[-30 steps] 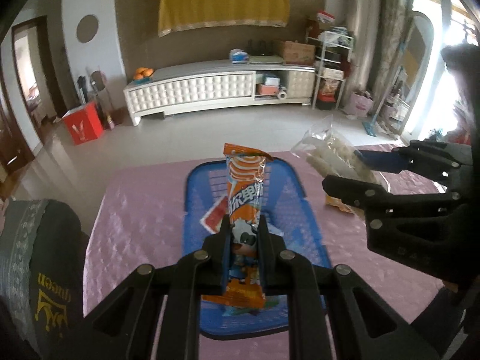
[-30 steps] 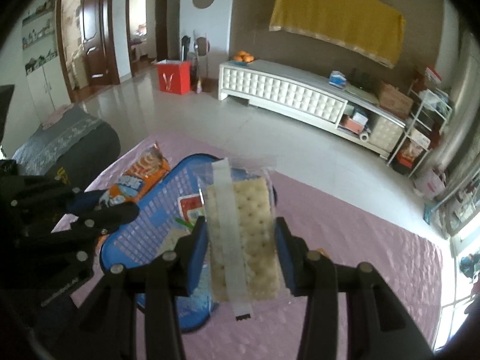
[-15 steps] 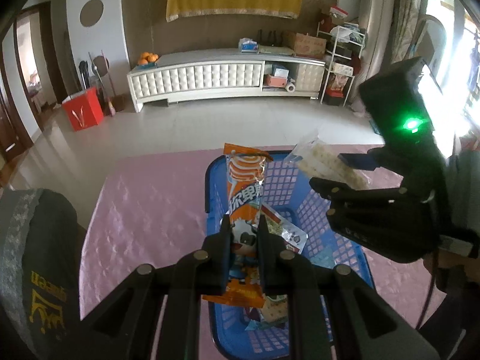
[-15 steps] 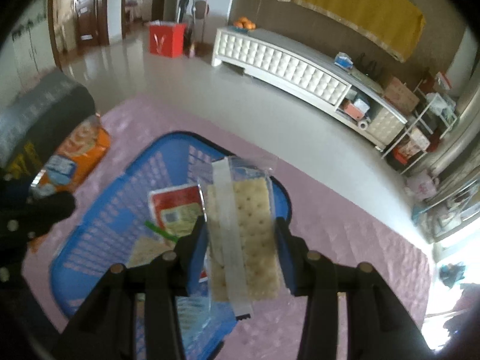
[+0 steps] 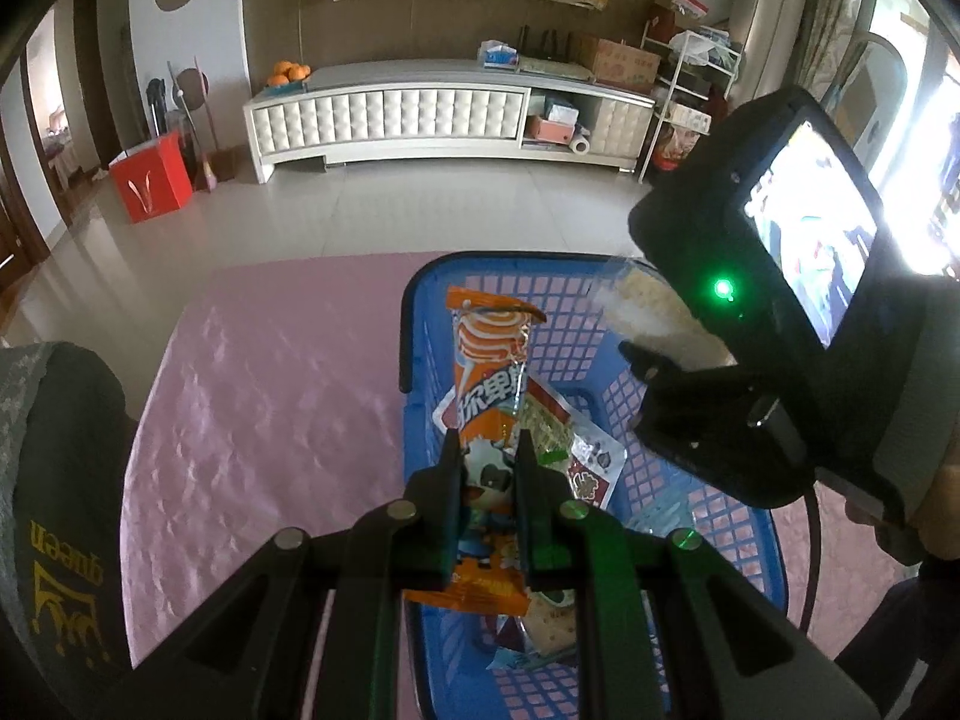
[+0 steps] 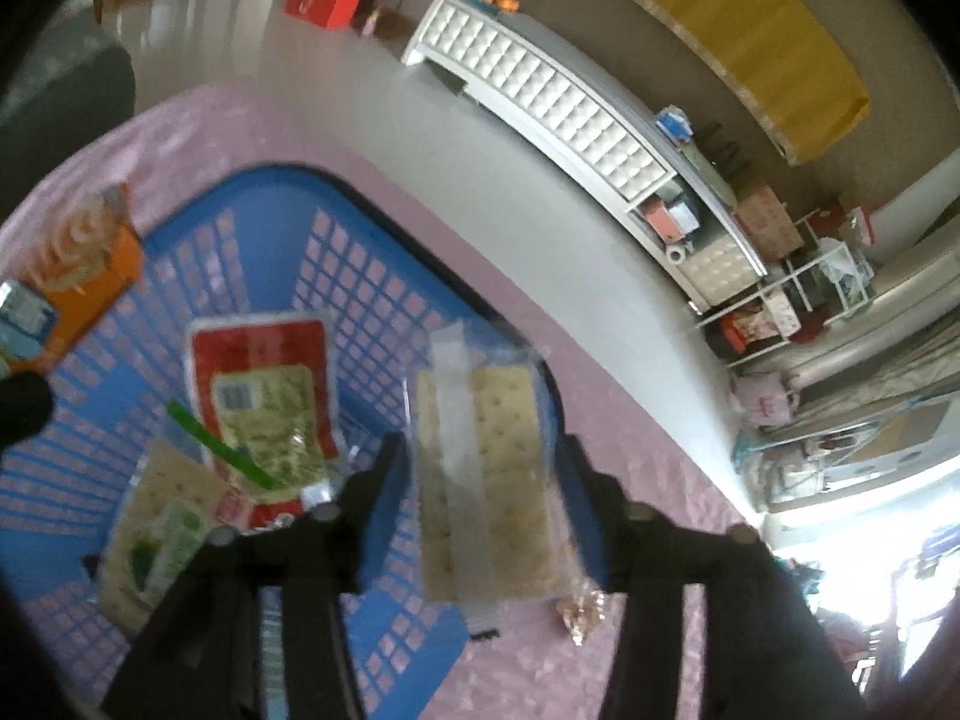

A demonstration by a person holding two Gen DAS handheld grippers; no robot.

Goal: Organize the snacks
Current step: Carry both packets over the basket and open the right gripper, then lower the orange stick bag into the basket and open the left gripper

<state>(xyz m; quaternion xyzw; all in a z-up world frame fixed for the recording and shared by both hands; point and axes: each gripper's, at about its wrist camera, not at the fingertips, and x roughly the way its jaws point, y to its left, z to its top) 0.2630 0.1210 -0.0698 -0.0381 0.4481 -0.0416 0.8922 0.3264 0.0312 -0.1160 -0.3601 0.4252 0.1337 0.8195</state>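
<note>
Left wrist view: the left gripper has its fingers pinched on an orange snack packet, a long narrow wrapper with a white swirl near its top and a cartoon cow lower down. The packet's long axis runs straight away from the gripper, its crimped top end pointing toward the far rim of the blue basket. It hangs over the left part of the basket, above a red-and-green packet lying inside.

The basket sits on a table covered with a pink cloth, near the cloth's far edge.

From the right wrist, the right gripper grips a clear packet of pale crackers between its blue-padded fingers. The crackers are square and dotted with small holes, and a whitish seam strip runs down the wrapper. Its long axis also lies along the fingers, the far end reaching over the basket's right rim. Another cracker packet lies flat in the basket beside the red-and-green one.
</note>
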